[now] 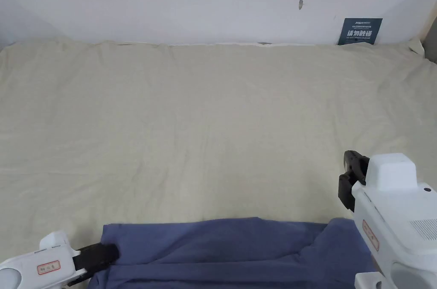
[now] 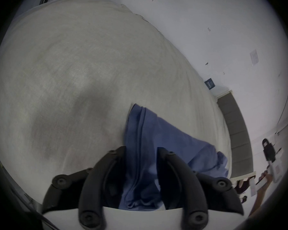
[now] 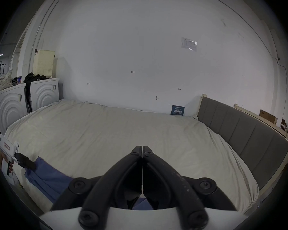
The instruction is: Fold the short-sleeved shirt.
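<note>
A blue short-sleeved shirt (image 1: 222,247) lies bunched along the near edge of the bed (image 1: 213,123). My left gripper (image 1: 106,255) sits low at the shirt's left end. In the left gripper view its jaws (image 2: 140,149) stand apart, with a seamed fold of the shirt (image 2: 165,142) running between them. My right gripper (image 1: 346,174) is raised above the shirt's right end. Its jaws (image 3: 142,148) are shut together with nothing in them. The right gripper view also has the shirt (image 3: 48,180) and the left gripper (image 3: 30,165) at lower left.
The cream sheet spreads wide beyond the shirt up to a white wall. A dark blue sign (image 1: 360,30) leans at the back right. A grey padded headboard (image 3: 239,127) borders the bed's right side. Two white washing machines (image 3: 10,104) stand at the left.
</note>
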`<state>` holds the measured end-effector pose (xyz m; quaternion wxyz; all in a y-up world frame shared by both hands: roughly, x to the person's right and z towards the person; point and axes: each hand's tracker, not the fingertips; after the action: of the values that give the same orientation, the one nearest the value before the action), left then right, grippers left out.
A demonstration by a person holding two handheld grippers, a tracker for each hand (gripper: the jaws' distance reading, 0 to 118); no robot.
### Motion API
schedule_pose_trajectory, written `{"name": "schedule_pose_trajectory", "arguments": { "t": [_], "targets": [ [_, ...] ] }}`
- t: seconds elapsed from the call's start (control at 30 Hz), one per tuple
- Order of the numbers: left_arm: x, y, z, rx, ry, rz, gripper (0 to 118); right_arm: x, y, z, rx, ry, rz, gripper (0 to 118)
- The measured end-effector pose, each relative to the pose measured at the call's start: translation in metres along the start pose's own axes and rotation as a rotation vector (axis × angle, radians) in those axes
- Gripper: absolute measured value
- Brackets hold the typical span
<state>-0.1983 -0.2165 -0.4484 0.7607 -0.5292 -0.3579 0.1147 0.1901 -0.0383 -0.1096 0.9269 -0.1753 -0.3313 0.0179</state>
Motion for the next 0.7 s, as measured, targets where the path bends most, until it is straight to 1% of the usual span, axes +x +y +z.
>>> {"name": "schedule_pose_trajectory", "arguments": {
  "t": [0.07,0.1,0.13,0.17,0.27,0.37,0.47,0.57,0.63,0.7],
  "targets": [
    [-0.001,-0.002,0.000,0.015,-0.016,0.003,36,0.002,0.000,0.000,-0.002,0.002,-0.003,2],
    [-0.001,-0.001,0.001,0.018,-0.018,0.016,28,0.002,0.000,0.000,-0.001,0.001,-0.005,2],
    [0.000,0.000,0.000,0.016,-0.010,0.023,10,0.003,0.000,0.001,0.000,0.000,-0.007,2],
    [0.002,-0.001,-0.002,0.012,0.016,0.014,9,0.004,0.000,0.001,0.000,-0.001,-0.009,2],
    [0.012,-0.003,0.000,0.027,0.033,-0.022,7,0.007,0.000,0.003,-0.002,-0.002,-0.022,2],
    [0.025,-0.001,0.012,0.089,0.067,-0.074,6,0.012,0.000,0.007,0.003,-0.007,-0.026,2],
    [0.031,0.006,0.033,0.142,0.049,-0.063,6,0.017,0.002,0.011,0.013,-0.010,-0.033,2],
    [0.037,0.014,0.055,0.165,0.046,-0.083,6,0.021,0.005,0.016,0.029,-0.009,-0.044,2],
    [0.033,0.018,0.067,0.188,0.082,-0.106,6,0.024,0.006,0.018,0.039,-0.003,-0.048,2],
    [0.026,0.023,0.080,0.204,0.116,-0.090,6,0.028,0.005,0.021,0.051,0.009,-0.058,2]
  ]
}}
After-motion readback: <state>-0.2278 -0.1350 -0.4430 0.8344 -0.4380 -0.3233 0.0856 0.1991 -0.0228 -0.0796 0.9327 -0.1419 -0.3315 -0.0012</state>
